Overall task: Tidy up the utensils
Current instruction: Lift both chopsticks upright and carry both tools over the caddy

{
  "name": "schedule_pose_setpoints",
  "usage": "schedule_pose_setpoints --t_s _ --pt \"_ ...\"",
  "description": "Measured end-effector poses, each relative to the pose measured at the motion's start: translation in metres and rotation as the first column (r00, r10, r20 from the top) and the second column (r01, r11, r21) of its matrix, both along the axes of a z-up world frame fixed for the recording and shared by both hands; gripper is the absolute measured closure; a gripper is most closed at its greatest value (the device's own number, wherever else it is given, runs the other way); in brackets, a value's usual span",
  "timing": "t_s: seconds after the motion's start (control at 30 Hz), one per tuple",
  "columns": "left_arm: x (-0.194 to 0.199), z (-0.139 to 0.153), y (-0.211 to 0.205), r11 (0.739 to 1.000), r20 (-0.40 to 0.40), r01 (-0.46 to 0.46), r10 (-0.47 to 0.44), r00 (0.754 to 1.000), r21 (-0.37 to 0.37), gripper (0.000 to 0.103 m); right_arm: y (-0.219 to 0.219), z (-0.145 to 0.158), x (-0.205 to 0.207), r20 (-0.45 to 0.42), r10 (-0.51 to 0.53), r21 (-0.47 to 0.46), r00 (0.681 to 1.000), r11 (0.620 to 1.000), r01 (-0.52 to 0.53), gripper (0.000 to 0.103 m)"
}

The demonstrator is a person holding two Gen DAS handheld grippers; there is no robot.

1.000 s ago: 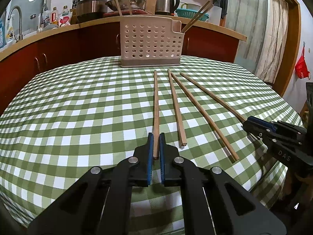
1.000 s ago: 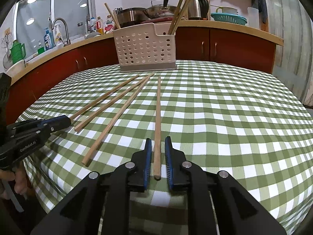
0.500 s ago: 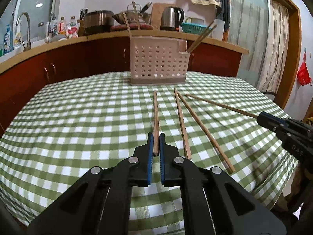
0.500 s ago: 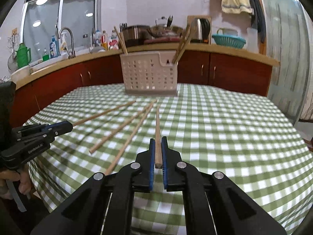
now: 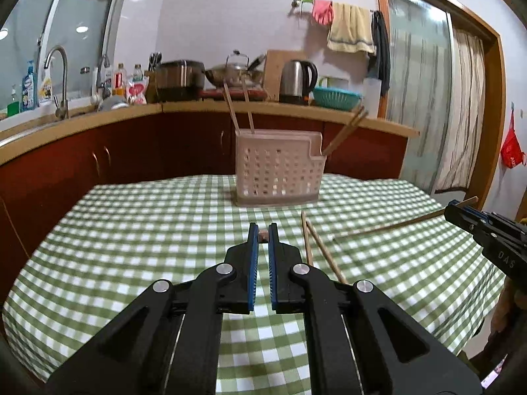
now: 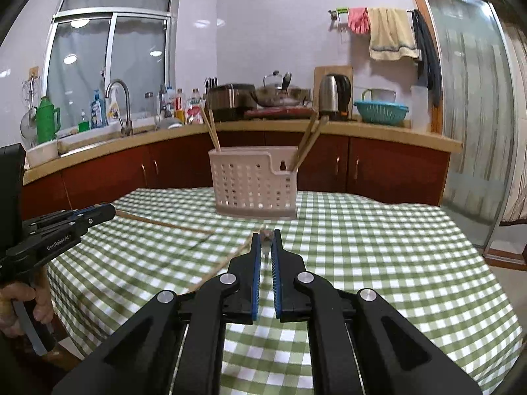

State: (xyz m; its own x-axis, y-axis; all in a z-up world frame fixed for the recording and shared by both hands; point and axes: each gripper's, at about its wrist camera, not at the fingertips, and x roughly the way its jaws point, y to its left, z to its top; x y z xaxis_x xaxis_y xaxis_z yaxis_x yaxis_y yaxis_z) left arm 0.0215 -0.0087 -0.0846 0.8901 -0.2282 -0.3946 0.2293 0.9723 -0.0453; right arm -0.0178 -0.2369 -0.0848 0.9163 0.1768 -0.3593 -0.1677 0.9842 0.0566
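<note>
A perforated white utensil basket (image 5: 278,168) (image 6: 255,181) stands at the table's far side with several chopsticks upright in it. My left gripper (image 5: 263,228) is shut on a wooden chopstick (image 5: 263,237), seen end-on and lifted off the cloth. In the right wrist view that same left gripper (image 6: 110,210) holds its chopstick (image 6: 164,223) pointing toward the basket. My right gripper (image 6: 266,233) is shut on another chopstick (image 6: 265,235), also end-on and raised. From the left wrist view the right gripper (image 5: 456,207) carries this chopstick (image 5: 388,227). Two loose chopsticks (image 5: 316,247) lie on the checked tablecloth (image 5: 148,237).
Behind the table runs a kitchen counter (image 5: 98,115) with a sink tap, bottles, pots, a kettle (image 5: 298,80) and a teal colander. A sliding door (image 6: 474,115) is at the right. A hand (image 6: 19,299) grips the left tool's handle at the table's near-left edge.
The right gripper's jaws closed onto their chopstick. Both grippers then rose with their chopsticks off the cloth and tilted up, so the basket and counter now sit mid-frame.
</note>
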Motion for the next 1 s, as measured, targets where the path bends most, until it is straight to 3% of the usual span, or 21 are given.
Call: schedule_pose_setpoints --t_s 0.33,0.7,1.0 --pt "0.002 0.036 0.005 1.0 0.068 0.002 -0.002 0.998 -0.01 0.097 -0.001 0.025 0.005 0.062 0.005 0.022 0.998 1.0 -0.006 0.096" --pt "0.032 0.058 0.004 0.998 0.064 0.035 -0.032 0.997 -0.048 0.097 -0.001 0.045 0.031 0.104 0.018 0.042 0.994 0.999 -0.022 0.096" --pt "0.049 0.099 -0.003 0.996 0.144 0.076 -0.068 0.987 -0.052 0.097 -0.005 0.08 0.052 0.176 0.036 0.074 0.984 0.996 -0.05 0.096"
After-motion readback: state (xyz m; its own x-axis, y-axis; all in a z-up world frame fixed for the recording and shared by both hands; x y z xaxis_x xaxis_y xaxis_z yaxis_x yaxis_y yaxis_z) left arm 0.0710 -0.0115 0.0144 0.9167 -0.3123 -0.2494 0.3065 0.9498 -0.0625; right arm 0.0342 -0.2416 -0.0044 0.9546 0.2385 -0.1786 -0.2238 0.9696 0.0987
